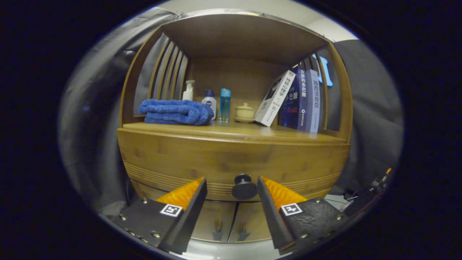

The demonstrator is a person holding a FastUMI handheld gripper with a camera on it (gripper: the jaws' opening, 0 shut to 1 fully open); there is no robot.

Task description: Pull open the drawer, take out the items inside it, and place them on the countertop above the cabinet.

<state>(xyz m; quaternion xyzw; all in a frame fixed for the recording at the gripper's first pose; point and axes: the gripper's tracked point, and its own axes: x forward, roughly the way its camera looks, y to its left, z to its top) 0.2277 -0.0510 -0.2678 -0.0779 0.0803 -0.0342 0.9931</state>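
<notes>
Drawer front [231,164], wide curved panel of warm brown wood with grooved lines along its lower edge, sits flush in the cabinet, not pulled out. Its round dark knob [244,186] sits centred at the lower edge.

Gripper view: gripper [232,186] is spread wide, jaws parted with the knob in the gap between the fingertips [197,187]. Neither finger touches the knob, clear space on both sides. Nothing held.

Wooden countertop [252,131] runs just above the drawer front, under an arched wooden shelf hood. On it, from one side: folded blue towel [176,112], white pump bottle [188,91] behind it, white bottle with dark blue cap [209,102] just beside the towel, clear blue tall bottle [224,104], small cream lidded ceramic pot [244,112] on a saucer. Next along, white book [274,99] leaning tilted against two upright dark blue and lilac books [305,101].

Below the drawer, two wooden cabinet doors [231,222] with small dark handles, closed, meeting between the fingers. Drawer contents hidden.
</notes>
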